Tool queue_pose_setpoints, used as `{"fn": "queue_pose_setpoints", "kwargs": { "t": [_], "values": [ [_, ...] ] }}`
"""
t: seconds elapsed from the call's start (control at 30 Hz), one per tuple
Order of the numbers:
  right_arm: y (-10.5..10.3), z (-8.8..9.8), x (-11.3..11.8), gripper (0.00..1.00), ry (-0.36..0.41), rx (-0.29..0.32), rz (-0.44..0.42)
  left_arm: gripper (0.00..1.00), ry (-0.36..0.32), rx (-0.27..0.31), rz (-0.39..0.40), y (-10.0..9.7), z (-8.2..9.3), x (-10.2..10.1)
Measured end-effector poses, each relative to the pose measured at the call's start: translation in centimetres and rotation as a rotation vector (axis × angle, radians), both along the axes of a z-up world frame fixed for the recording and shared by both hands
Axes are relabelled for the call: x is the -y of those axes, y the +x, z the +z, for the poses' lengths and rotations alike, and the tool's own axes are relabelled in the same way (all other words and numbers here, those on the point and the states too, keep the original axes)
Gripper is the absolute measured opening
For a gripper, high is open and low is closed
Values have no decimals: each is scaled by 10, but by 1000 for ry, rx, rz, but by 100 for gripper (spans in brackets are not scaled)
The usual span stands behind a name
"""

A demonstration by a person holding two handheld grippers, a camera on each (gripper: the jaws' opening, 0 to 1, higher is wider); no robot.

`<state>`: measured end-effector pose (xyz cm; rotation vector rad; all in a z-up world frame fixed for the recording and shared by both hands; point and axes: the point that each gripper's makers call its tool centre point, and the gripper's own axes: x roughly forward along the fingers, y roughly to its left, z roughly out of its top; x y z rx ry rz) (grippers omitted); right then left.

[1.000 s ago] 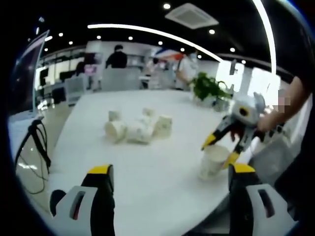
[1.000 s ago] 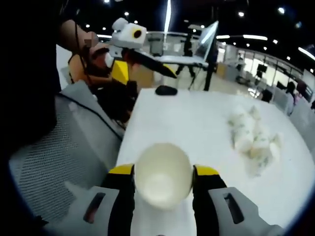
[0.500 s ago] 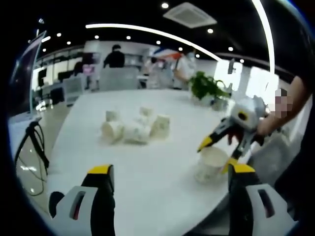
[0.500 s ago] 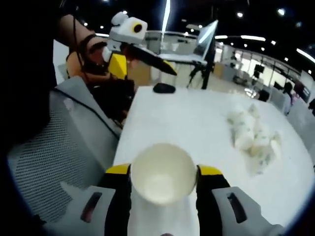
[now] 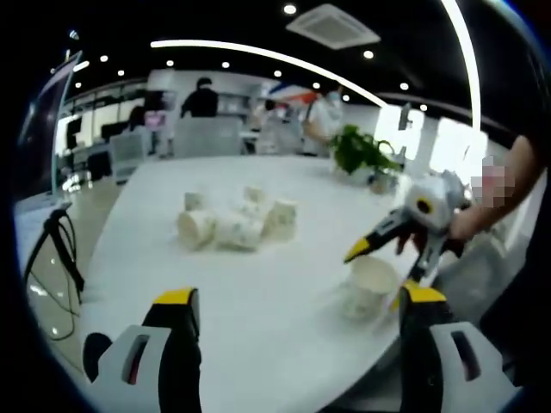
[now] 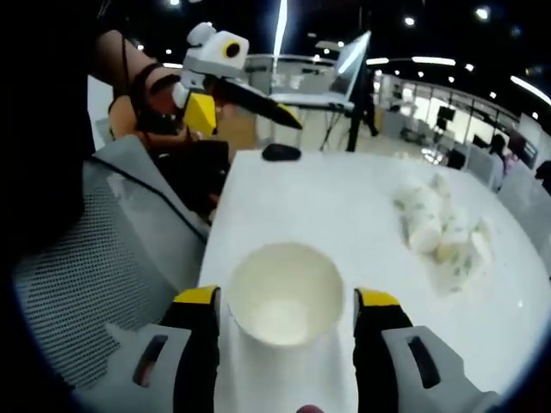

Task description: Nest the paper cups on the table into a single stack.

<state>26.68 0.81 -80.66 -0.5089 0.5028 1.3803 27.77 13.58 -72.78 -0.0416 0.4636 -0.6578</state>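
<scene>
White cups w/ faint green print, white table, yellow-tipped black-grey right gripper.

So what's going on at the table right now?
A person is working with two handheld grippers at a white table. The right gripper has its yellow-tipped jaws on either side of an upright white paper cup near the table's edge; the jaws look slightly apart from its sides, so it appears released. The left gripper is open and holds nothing. A loose pile of white paper cups lies farther along the table, not yet stacked.
</scene>
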Motion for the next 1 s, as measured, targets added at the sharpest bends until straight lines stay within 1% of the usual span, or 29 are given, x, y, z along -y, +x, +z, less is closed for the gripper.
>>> {"fn": "queue_pose_setpoints", "kwargs": {
  "t": [0.07, 0.17, 0.23, 0.37, 0.4, 0.47, 0.53, 0.57, 0.63, 0.7, 0.73, 0.77, 0.83, 1.0],
  "values": [
    [0, 2, 1, 63, 8, 13, -7, 95, 4, -2, -1, 0, 0, 0],
    [-1, 5, 4, 67, 15, 19, -19, 95, 1, 15, -1, 2, 5, 0],
    [0, 10, 6, 70, 23, 24, -37, 95, -3, 13, 2, 3, 5, -1],
    [5, 26, 11, 76, 71, 16, -93, 95, -2, 17, -1, 6, 8, -1],
    [8, 33, 12, 78, 85, 31, -112, 95, -2, 16, 0, 7, 7, -2],
    [15, 45, 15, 80, 118, 48, -157, 95, -5, 17, 2, 8, 8, -2],
    [23, 60, 18, 81, 179, 29, -229, 95, -8, 17, 3, 10, 8, -2],
    [29, 66, 22, 82, 194, 38, -257, 95, -8, 16, 2, 10, 8, -2],
    [38, 75, 29, 83, 209, 64, -295, 95, -13, 14, -3, 10, 9, 0],
    [48, 81, 38, 84, 227, 70, -352, 95, -10, 13, -5, 11, 8, 0],
    [49, 82, 40, 85, 232, 69, -362, 95, -11, 14, -6, 11, 8, 0],
    [55, 83, 47, 86, 240, 66, -399, 95, -11, 13, -8, 12, 9, 0],
    [62, 85, 56, 87, 243, 74, -430, 95, -9, 15, -10, 13, 9, -1],
    [69, 87, 72, 88, 237, 88, -458, 94, -11, 15, -11, 15, 10, -1]
  ]
}}
